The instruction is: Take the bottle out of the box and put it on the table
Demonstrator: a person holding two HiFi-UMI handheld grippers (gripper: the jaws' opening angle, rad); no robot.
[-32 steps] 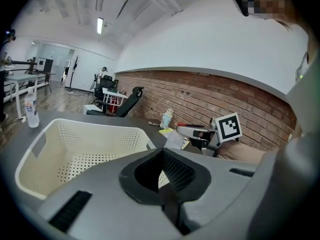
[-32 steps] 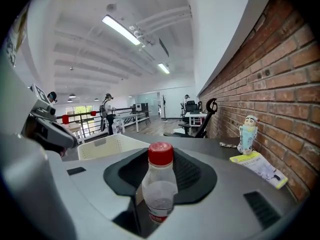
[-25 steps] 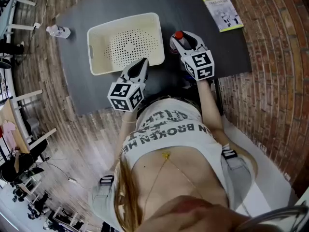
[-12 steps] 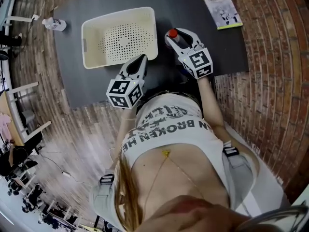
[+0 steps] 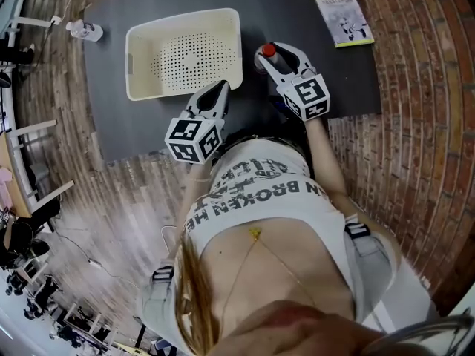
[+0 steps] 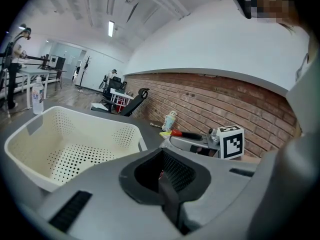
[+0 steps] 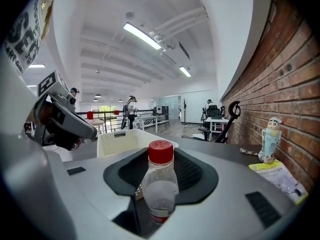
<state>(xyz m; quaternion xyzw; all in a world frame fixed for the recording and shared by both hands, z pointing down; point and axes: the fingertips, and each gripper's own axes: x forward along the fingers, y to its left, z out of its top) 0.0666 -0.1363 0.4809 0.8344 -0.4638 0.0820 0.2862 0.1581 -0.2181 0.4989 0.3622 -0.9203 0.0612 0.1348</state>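
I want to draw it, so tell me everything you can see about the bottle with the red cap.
The bottle is clear plastic, with a red cap and a red label band near the bottom. It stands upright between the right tongs, which grip its lower body. It is outside the white basket, beside it, over the dark table.

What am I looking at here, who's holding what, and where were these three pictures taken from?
A person holds a tool in each hand. The head view looks down from a camera on their head; each other view rides on one tool. The right hand-held gripper clasps a clear, red-capped bottle, upright, beside the white perforated box on the dark table. The left hand-held gripper is shut and empty. A booklet lies farther off.
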